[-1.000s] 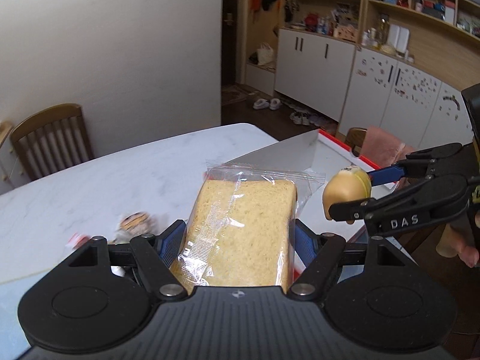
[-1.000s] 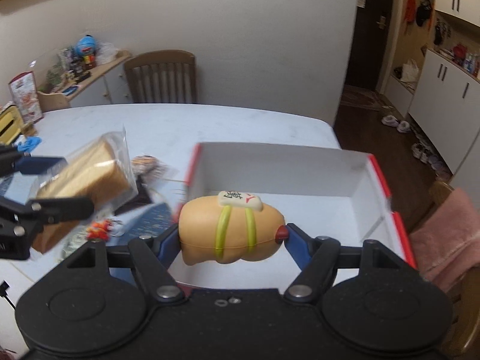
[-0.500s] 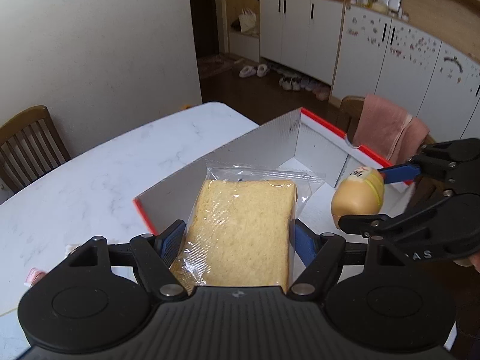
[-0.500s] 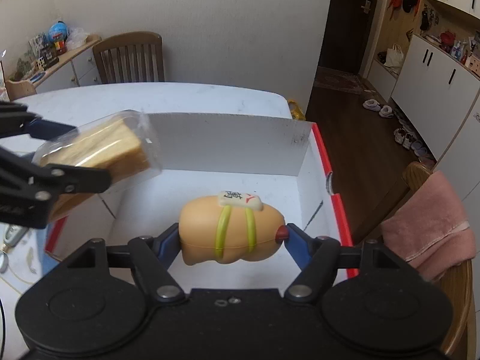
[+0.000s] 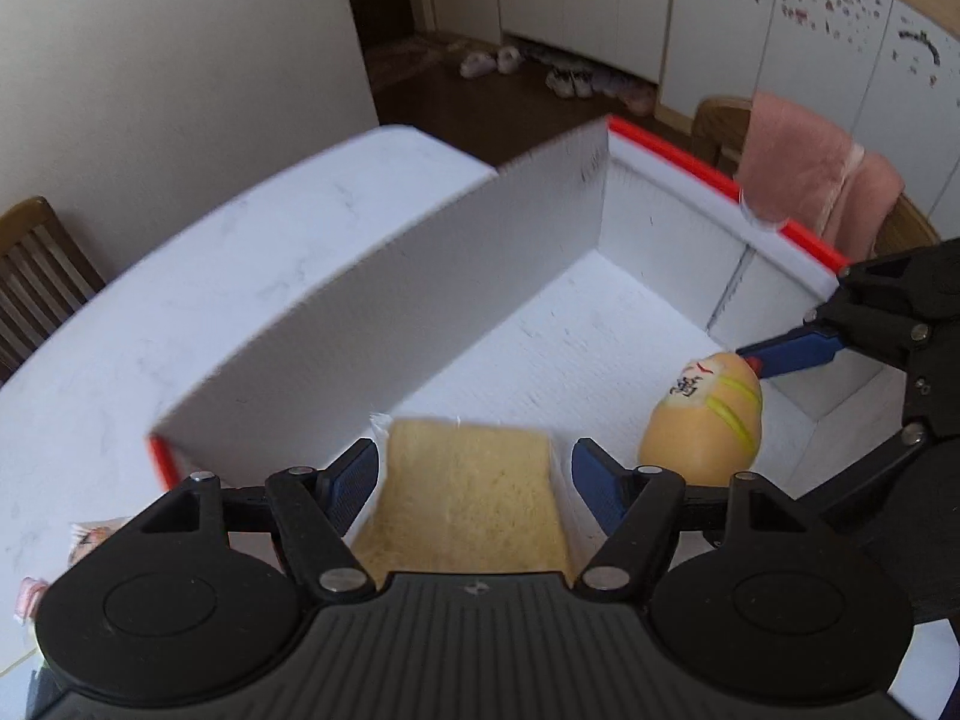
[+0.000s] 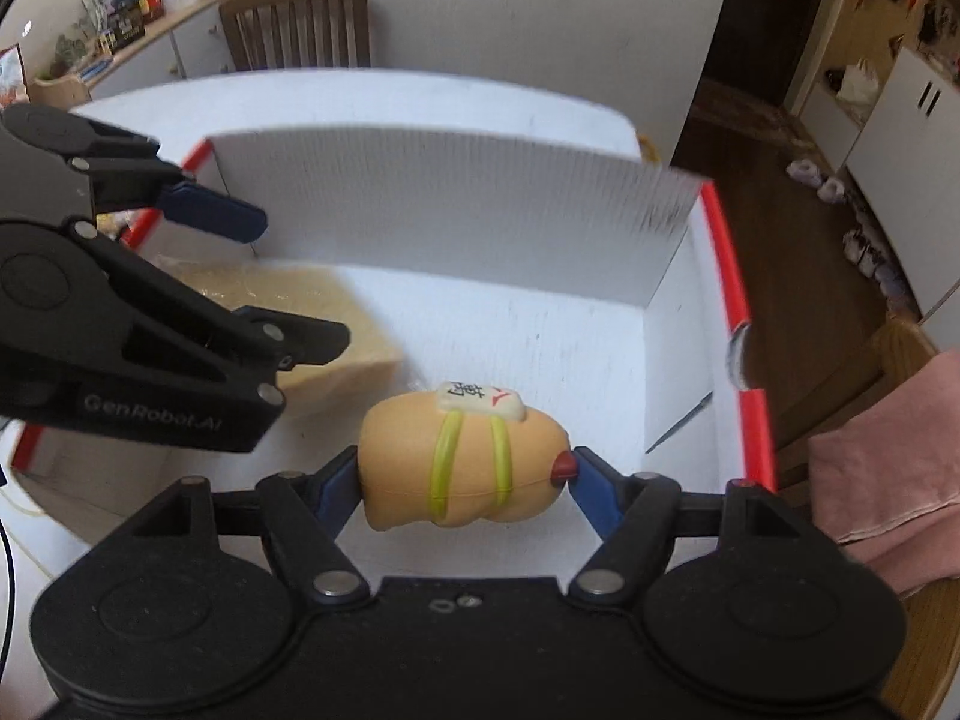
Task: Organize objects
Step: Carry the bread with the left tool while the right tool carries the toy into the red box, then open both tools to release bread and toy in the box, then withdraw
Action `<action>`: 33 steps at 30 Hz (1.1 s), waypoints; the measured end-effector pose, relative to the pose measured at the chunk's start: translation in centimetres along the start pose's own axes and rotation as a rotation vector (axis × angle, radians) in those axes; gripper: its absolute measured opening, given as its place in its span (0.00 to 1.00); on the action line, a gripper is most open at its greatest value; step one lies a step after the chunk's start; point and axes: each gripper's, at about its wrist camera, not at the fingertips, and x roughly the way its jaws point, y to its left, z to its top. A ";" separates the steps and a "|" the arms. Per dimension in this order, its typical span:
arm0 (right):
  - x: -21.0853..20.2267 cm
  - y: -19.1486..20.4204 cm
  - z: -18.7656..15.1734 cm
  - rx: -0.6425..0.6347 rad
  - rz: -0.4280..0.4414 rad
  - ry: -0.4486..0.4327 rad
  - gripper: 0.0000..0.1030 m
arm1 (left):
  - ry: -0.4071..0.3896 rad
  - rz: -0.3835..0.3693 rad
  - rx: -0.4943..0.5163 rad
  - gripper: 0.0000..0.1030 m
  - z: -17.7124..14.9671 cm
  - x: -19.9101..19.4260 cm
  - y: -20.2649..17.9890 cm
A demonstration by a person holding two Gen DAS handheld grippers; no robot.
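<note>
Bagged bread point(image 5: 468, 498): in box point(image 5: 420, 276), left gripper point(image 5: 474, 474) released around it; withdraw straight back. Yellow toy point(image 6: 465, 462): clenched in right gripper point(image 6: 465, 480), over box floor; lower before releasing.

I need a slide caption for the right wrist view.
Right gripper holds toy over white box; bread inside.

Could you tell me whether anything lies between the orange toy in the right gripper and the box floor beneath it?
Nothing visible does. The orange toy, held by the right gripper, hangs over bare white floor of the box; the bagged bread lies off to its left.
</note>
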 end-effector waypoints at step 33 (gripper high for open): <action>-2.9 0.0 -0.6 -0.056 0.054 -0.040 0.79 | -0.074 -0.054 -0.051 0.69 -1.2 -4.8 0.6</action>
